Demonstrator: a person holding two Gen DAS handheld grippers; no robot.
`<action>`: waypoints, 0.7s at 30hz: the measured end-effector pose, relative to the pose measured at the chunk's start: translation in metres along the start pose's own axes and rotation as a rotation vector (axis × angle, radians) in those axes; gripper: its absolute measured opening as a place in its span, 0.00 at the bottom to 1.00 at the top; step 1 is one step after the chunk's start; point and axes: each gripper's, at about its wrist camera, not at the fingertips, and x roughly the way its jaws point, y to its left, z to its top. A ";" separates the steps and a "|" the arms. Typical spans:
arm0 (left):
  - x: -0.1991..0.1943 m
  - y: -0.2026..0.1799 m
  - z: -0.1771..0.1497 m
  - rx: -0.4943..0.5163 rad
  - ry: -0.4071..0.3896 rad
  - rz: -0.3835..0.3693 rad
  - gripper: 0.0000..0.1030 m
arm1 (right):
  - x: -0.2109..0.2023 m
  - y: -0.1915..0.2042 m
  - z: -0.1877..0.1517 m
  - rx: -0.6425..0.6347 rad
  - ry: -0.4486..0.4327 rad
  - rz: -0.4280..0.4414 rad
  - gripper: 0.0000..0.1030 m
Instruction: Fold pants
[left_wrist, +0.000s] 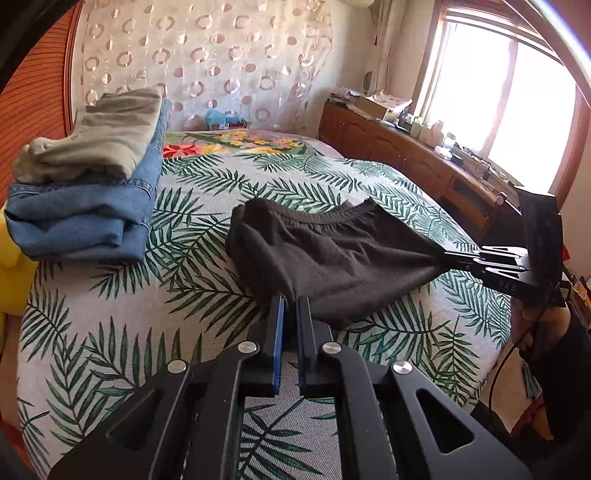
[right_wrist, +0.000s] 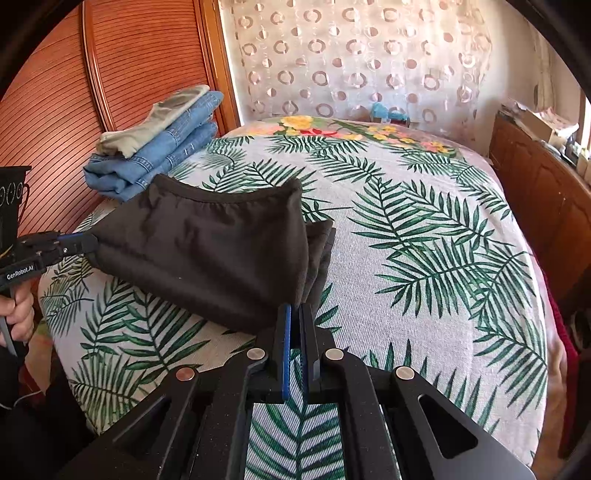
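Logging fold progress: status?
Left gripper and right gripper both shut on black pants. Pants partly folded on bed. Folded stack clear.

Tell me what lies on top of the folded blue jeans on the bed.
A folded beige garment lies on the blue jeans, covering most of their top; the near edge shows. Anything between or beneath them on the leaf-print bedspread is hidden.
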 end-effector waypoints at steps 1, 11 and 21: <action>-0.004 0.000 0.000 0.004 -0.007 0.004 0.06 | -0.004 0.001 0.000 0.002 -0.008 0.002 0.03; 0.000 0.000 -0.004 -0.013 0.015 0.008 0.10 | -0.019 0.005 -0.017 0.000 -0.002 0.012 0.03; 0.030 -0.001 -0.009 -0.030 0.050 0.004 0.41 | -0.011 0.001 -0.013 0.024 -0.002 0.005 0.03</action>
